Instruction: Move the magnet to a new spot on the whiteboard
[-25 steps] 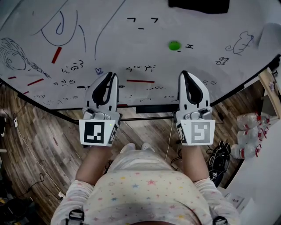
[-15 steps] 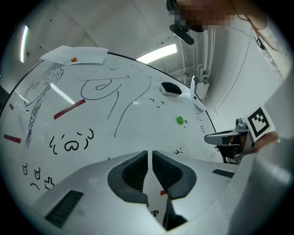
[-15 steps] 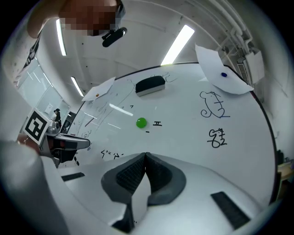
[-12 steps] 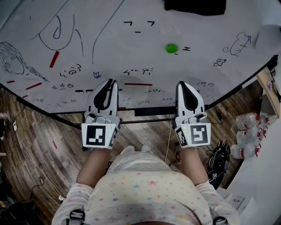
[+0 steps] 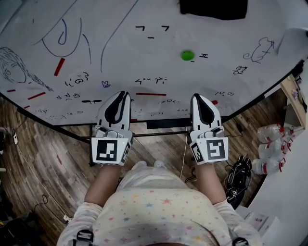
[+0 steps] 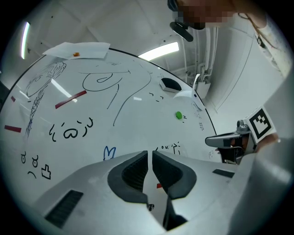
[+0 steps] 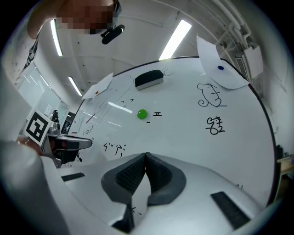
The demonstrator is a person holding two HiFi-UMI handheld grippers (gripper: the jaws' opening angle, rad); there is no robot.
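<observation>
Office or lab, scribbled whiteboard [image 5: 144, 57], strip ceiling lights [image 7: 175, 40]

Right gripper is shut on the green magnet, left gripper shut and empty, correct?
No. The right gripper is shut but empty: the right gripper view shows the green magnet on the whiteboard, well ahead of it. The left gripper is shut and empty.

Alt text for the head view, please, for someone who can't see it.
From above, a person holds the left tongs and right tongs, both shut and empty, side by side near the lower edge of a scribbled whiteboard. A green magnet sits on the board beyond the right tongs; a black eraser is at the top.
</observation>
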